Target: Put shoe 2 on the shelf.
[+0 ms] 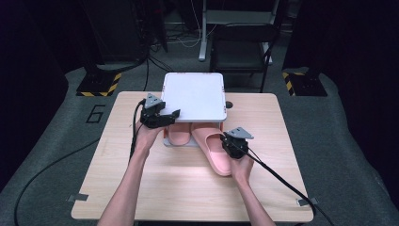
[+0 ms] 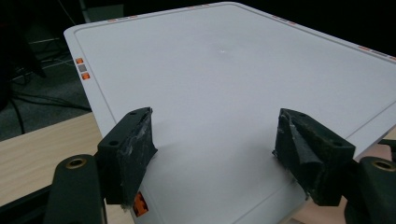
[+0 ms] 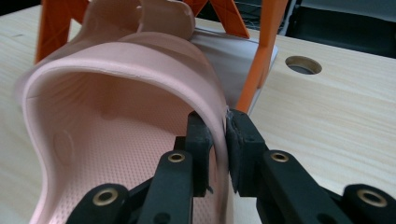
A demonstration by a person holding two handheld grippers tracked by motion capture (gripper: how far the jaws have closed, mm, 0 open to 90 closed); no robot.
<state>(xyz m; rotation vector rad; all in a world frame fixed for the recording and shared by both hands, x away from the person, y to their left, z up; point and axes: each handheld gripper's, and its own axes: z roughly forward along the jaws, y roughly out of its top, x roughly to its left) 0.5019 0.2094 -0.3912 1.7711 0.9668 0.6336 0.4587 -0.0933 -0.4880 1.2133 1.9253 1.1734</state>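
The white shelf top (image 1: pixel 194 96) and orange legs (image 3: pixel 261 51) block the counter's (image 1: pixel 141 188) far middle; the near edge lies open

We count two pink slippers (image 1: pixel 217 151) and (image 1: pixel 179 134), one white rack (image 1: pixel 195 96) standing over them on orange legs, one table (image 1: pixel 141 188), two hand-held grippers (image 1: pixel 175 114) and (image 1: pixel 225 140), and two trailing cables (image 1: pixel 282 181).
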